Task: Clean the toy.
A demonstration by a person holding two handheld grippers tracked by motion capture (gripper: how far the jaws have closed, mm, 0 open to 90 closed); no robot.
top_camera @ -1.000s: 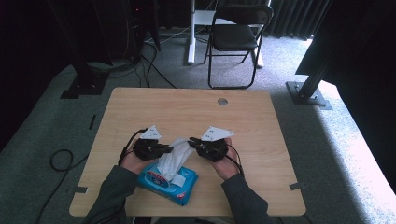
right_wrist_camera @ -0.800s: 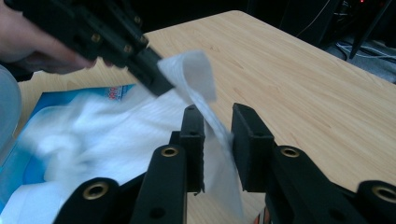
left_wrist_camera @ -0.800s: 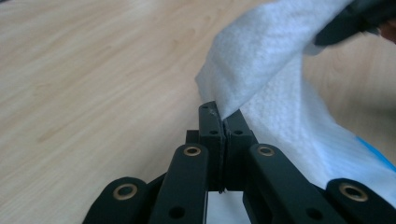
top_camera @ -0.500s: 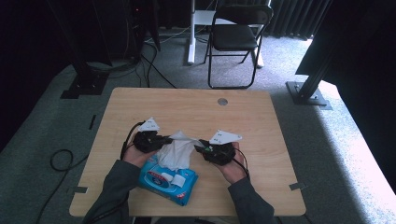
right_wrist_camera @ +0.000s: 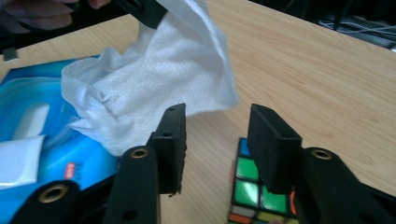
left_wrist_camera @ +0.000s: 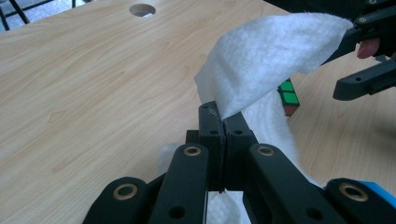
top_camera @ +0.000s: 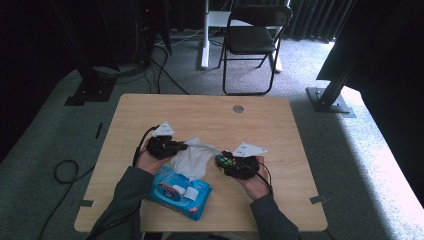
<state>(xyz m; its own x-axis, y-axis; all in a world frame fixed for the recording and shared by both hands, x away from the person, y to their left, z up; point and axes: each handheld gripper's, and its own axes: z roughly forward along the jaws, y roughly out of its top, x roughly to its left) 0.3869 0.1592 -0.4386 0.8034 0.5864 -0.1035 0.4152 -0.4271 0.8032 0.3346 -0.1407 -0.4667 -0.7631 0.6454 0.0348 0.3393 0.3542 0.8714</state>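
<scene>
A light wooden table [top_camera: 200, 115] with a round cable hole [top_camera: 238, 108] near its far edge stands on grey carpet [top_camera: 350, 150], with a black folding chair [top_camera: 255, 40] at the upper middle of the frame and cables [top_camera: 65, 172] on the floor at left. At lower centre the left gripper [top_camera: 176, 148] has its jaws pressed together, pinching a white wet wipe [top_camera: 194, 159] that rises from the blue wipe pack [top_camera: 180, 192] at the table's near edge. Just right of the wipe the right gripper [top_camera: 222, 162], whose jaws have just been opening, stands parted with nothing pinched, over a Rubik's cube [right_wrist_camera: 250, 193] lying on the wood
</scene>
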